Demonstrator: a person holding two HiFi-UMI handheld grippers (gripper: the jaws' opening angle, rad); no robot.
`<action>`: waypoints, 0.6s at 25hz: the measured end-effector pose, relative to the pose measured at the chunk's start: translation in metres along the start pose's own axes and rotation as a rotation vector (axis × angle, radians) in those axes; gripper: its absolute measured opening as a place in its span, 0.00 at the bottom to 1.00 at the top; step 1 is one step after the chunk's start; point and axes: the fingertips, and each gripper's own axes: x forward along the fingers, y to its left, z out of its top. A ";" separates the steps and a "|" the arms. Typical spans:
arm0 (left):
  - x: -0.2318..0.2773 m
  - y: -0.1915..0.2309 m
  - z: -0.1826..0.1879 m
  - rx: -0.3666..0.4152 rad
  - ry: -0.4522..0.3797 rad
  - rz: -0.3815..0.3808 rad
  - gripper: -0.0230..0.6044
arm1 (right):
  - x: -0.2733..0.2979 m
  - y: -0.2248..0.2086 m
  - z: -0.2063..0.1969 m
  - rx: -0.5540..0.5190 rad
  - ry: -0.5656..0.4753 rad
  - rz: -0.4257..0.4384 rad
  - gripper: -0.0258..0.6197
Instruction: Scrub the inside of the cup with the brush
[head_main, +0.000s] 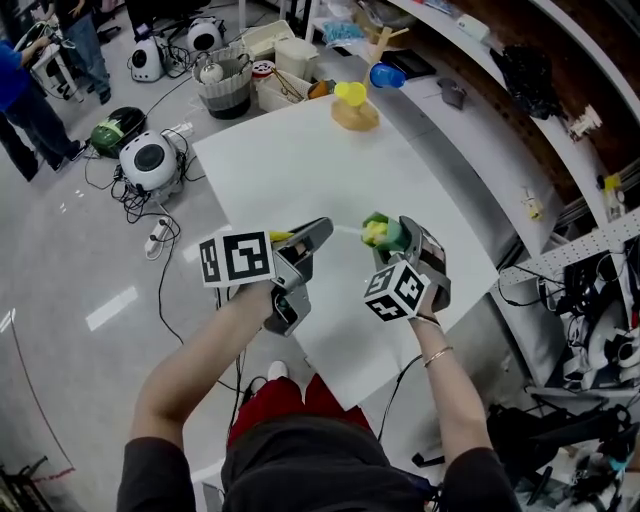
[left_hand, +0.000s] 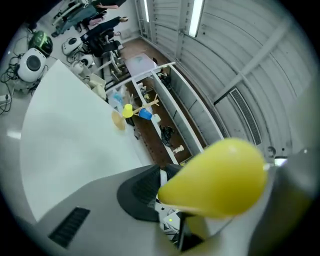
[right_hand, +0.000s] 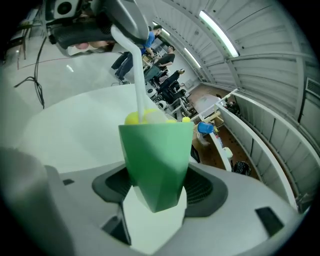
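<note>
Cup (right_hand: 156, 160) first: green and faceted, it fills the middle of the right gripper view. It is clamped between the two jaws of my right gripper (right_hand: 155, 200), with its mouth pointing away from the camera. In the head view the cup (head_main: 390, 236) sits just right of centre at the tip of my right gripper (head_main: 400, 243). It is held up over the near part of the white table (head_main: 300, 160), its mouth turned toward the left of the frame.

My left gripper (head_main: 318, 233) is just left of it, jaws closed on the brush (head_main: 345, 230). In the left gripper view the brush (left_hand: 215, 177) shows as a fat yellow handle at the lower right, pinched between my jaws. Its pale stem runs across from the left gripper to the cup, and the yellow head is in the cup's mouth. In the right gripper view the brush (right_hand: 137, 75) comes down from the upper left, and yellow tufts show just over the cup's rim.

Farther off, at the top centre of the head view, a wooden stand (head_main: 355, 115) rests on the far end of the table with a yellow cup (head_main: 350, 93) on it. A blue cup (head_main: 386, 75) lies just to its right. Left of those is a grey basket (head_main: 225, 88). On the floor at the left lie round white devices (head_main: 148, 160) and tangled cables (head_main: 160, 235). People (head_main: 30, 100) stand in the upper left corner.
</note>
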 end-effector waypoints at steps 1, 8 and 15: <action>-0.002 -0.002 0.000 0.013 -0.002 -0.004 0.10 | 0.000 0.000 0.001 0.004 -0.006 -0.002 0.53; -0.014 -0.020 0.004 0.164 -0.007 -0.022 0.10 | -0.002 -0.007 0.001 0.038 -0.034 -0.021 0.53; -0.029 -0.028 0.012 0.206 -0.034 -0.034 0.10 | -0.002 -0.014 -0.015 0.146 -0.015 -0.015 0.53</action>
